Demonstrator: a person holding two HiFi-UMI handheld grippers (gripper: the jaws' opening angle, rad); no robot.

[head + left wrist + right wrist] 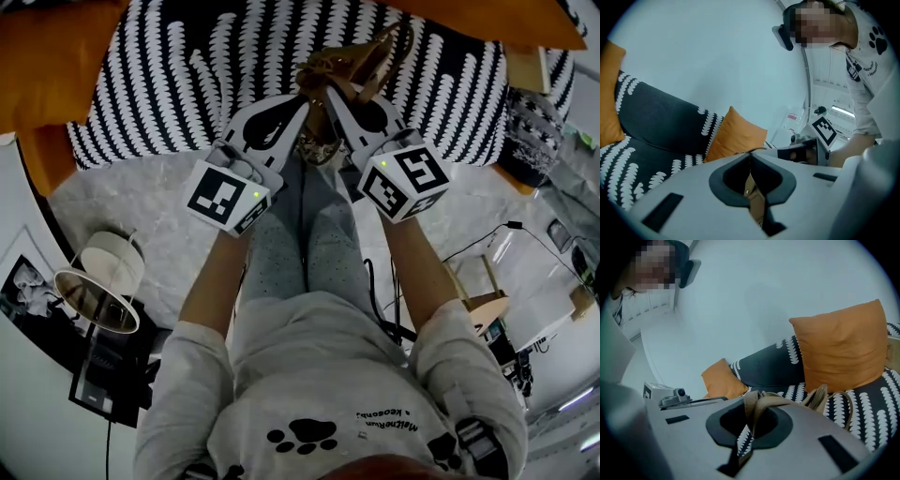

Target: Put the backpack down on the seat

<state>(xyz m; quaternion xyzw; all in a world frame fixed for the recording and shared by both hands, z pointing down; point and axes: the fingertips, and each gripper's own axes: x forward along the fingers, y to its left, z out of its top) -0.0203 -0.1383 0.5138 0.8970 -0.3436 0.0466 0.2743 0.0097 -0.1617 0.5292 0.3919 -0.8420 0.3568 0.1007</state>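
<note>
The left forearm (211,281) and right forearm (417,272) reach forward side by side. The left gripper (298,105) is clamped on a brown strap (753,199). The right gripper (334,97) is clamped on a tan strap (752,411). Their tips converge at the far end.

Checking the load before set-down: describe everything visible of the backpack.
Only the tan, leather-looking top of the backpack shows, bunched above the black-and-white sofa seat. The left gripper is shut on one strap, and the right gripper is shut on another, looped one. Whether the backpack touches the seat is hidden.
</note>
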